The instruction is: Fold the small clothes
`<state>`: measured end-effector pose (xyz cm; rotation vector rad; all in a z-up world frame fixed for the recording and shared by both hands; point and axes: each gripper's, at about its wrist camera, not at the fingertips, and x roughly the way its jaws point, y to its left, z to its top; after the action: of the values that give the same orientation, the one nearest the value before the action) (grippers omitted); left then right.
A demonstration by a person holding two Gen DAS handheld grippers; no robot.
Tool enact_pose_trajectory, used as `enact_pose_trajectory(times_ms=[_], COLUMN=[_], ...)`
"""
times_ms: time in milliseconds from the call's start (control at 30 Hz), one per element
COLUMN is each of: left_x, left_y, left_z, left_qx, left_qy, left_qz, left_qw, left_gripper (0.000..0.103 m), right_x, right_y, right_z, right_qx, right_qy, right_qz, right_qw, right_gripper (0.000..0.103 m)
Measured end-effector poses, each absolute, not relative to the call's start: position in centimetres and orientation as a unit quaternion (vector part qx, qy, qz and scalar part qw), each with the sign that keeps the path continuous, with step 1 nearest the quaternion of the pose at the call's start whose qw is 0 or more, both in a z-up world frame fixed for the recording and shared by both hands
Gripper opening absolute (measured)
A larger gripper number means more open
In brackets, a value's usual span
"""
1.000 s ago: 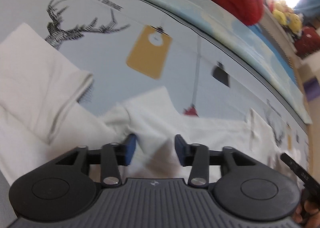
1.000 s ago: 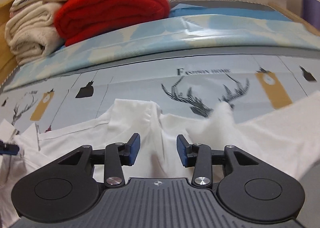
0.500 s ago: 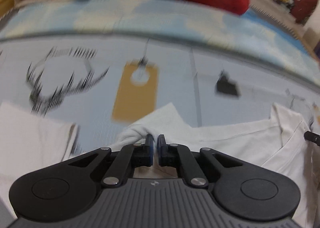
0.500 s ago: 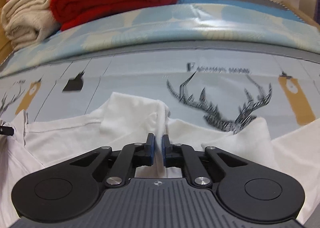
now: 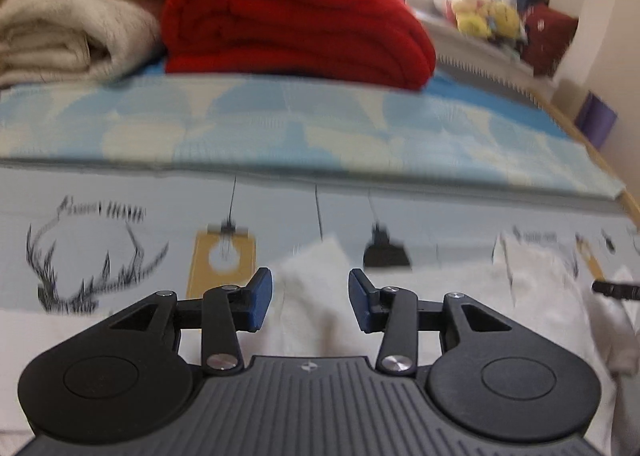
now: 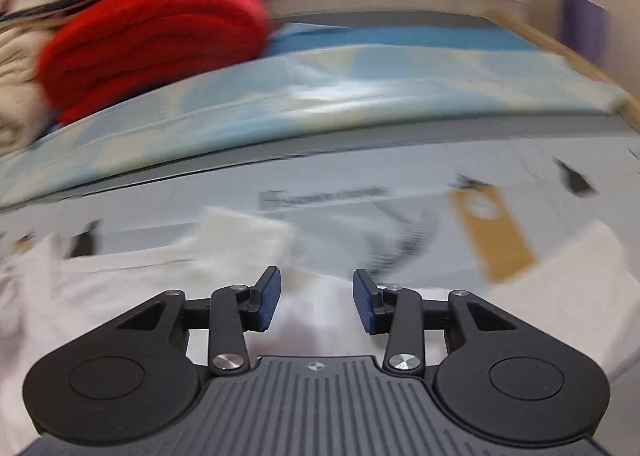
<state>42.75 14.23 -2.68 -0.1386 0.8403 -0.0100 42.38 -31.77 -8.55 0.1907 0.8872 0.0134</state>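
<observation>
Two grippers let go over a white garment on a deer-print bedsheet

On the left, the left gripper (image 5: 310, 304) hangs with jaws opening, blue pads clear of the white garment (image 5: 320, 296) bunched below and between them; the right gripper (image 6: 316, 306), jaws likewise opening, grips nothing above the same cloth, probably dropped to settle a fold. The left view alone shows the folded cream blanket (image 5: 68, 12) clearly beside the red blanket (image 5: 288, 20) and the other gripper's dark tip at far right; the blurred right view alone shows the garment's upturned flap (image 6: 236, 232) on the bedsheet (image 6: 320, 184).
</observation>
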Motion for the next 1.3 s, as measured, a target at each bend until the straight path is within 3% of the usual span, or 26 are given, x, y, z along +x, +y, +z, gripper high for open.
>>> enact_pose_trajectory(times_ms=[133, 233, 333, 367, 467, 567, 667, 800, 900, 1000, 1100, 1133, 1200, 1300], left_x=[42.1, 40.4, 37.8, 36.9, 33.8, 31.6, 31.6, 32.6, 33.1, 33.8, 34.1, 34.0, 34.1, 34.3], left_y=[14.4, 14.9, 14.3, 13.8, 11.9, 10.2, 8.3, 7.2, 7.3, 7.2, 6.8, 6.6, 6.7, 7.0], left_z=[-3.2, -1.3, 1.2, 2.1, 4.0, 3.5, 0.5, -0.8, -1.0, -1.4, -1.8, -1.8, -1.8, -2.0], left_qx=[-0.055, -0.083, -0.08, -0.067, -0.053, -0.082, -0.062, -0.032, -0.019, -0.023, -0.013, -0.01, -0.011, -0.016], left_qy=[0.433, 0.442, 0.461, 0.464, 0.455, 0.452, 0.491, 0.5, 0.495, 0.504, 0.505, 0.504, 0.503, 0.507], left_qz=[0.003, 0.016, 0.023, 0.025, 0.009, -0.018, -0.024, -0.023, -0.012, -0.015, -0.023, -0.026, -0.028, -0.025], left_qw=[0.9, 0.893, 0.884, 0.883, 0.889, 0.888, 0.869, 0.865, 0.868, 0.863, 0.863, 0.863, 0.863, 0.862], left_gripper=[0.046, 0.046, 0.046, 0.046, 0.047, 0.048, 0.048, 0.048, 0.048, 0.048, 0.048, 0.048, 0.048, 0.048], right_x=[42.1, 41.4, 41.1, 41.4, 41.7, 41.1, 39.2, 36.8, 35.6, 35.6, 37.0, 37.5, 38.0, 38.1], right_y=[-34.2, -33.8, -33.7, -34.0, -36.1, -37.0, -40.0, -46.7, -51.7, -55.0, -55.3, -55.2, -54.9, -55.4], right_z=[-11.2, -12.1, -12.5, -12.5, -12.2, -11.3, -9.3, -8.8, -10.4, -12.8, -13.9, -14.1, -14.2, -13.6], right_qx=[0.094, 0.045, -0.016, -0.018, 0.01, 0.028, 0.081, 0.146, 0.195, 0.267, 0.251, 0.236, 0.227, 0.217], right_qy=[0.491, 0.488, 0.472, 0.469, 0.466, 0.455, 0.398, 0.345, 0.356, 0.372, 0.375, 0.373, 0.373, 0.356], right_qz=[0.016, 0.018, 0.002, -0.006, -0.051, -0.024, -0.035, -0.17, -0.274, -0.273, -0.242, -0.233, -0.216, -0.229], right_qw=[0.866, 0.872, 0.881, 0.883, 0.883, 0.889, 0.913, 0.912, 0.872, 0.846, 0.859, 0.866, 0.873, 0.88], right_gripper=[0.042, 0.042, 0.032, 0.021, 0.019, 0.022, 0.05, 0.052, 0.053, 0.053, 0.054, 0.05, 0.008, 0.006])
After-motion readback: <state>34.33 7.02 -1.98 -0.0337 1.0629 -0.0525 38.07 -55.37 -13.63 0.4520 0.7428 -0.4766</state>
